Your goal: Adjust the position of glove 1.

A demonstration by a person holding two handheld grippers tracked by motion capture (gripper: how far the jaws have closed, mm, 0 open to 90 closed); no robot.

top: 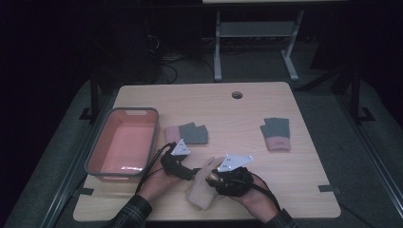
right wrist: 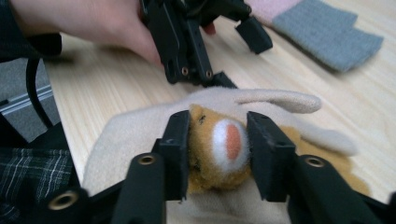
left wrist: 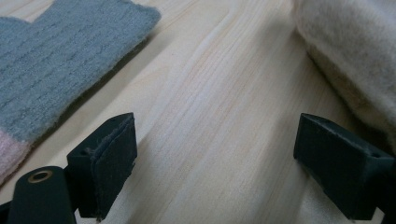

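Right now: I'm working the cream plush mitten (top: 202, 187) at the near edge of the table (top: 247, 114), with both tools on or beside it.
Right gripper (right wrist: 219, 144): its jaws are clamped on the tan animal face (right wrist: 224, 142) sewn onto the mitten, one pad on each cheek, the white muzzle bulging between them.
Left gripper (left wrist: 217, 163): jaws spread wide with bare wood between them; the mitten's fluffy edge (left wrist: 345, 60) lies just outside the right-hand pad, and a grey-and-pink glove (left wrist: 56, 70) lies beyond the left-hand pad.
How it handles: I judge it light, soft and floppy; the stuffed face squashes under the pads, so my hold feels secure but the body will droop and drag.
Where to grip: I'd have the left take the cuff or an edge of the body, pinching both fabric layers, not the loose pile.
Risk: pulling on the face alone could strain its stitching.
Around: the second grey-and-pink glove (top: 276, 133) lies well past the right gripper; the salmon bin (top: 124, 142) sits just beyond the left hand (top: 157, 183).
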